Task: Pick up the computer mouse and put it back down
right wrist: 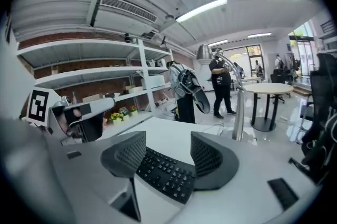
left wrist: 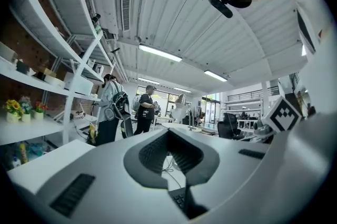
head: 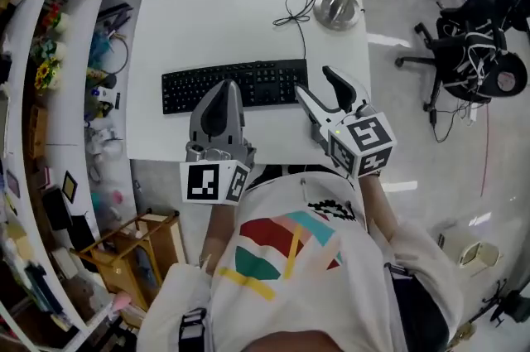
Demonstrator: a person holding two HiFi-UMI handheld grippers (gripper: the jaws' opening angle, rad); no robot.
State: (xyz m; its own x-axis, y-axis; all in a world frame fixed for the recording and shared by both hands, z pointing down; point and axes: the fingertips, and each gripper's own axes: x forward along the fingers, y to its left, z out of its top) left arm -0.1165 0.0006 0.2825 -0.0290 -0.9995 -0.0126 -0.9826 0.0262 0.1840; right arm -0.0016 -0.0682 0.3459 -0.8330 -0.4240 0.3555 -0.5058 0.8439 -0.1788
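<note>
Black keyboard (head: 190, 89) but no mouse showing, so we are guessing it is light, slippery, best grabbed by its sides; right gripper (head: 312, 81) jaws wide apart, left gripper (head: 225, 87) jaws closed, both empty.

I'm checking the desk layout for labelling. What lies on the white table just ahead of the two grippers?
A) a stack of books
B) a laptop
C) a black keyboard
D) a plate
C: a black keyboard lies across the white table near its front edge, with a desk lamp behind it.

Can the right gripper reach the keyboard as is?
Probably yes. The right gripper stands open, its jaws framing the keyboard close ahead on the table, nothing in between.
</note>
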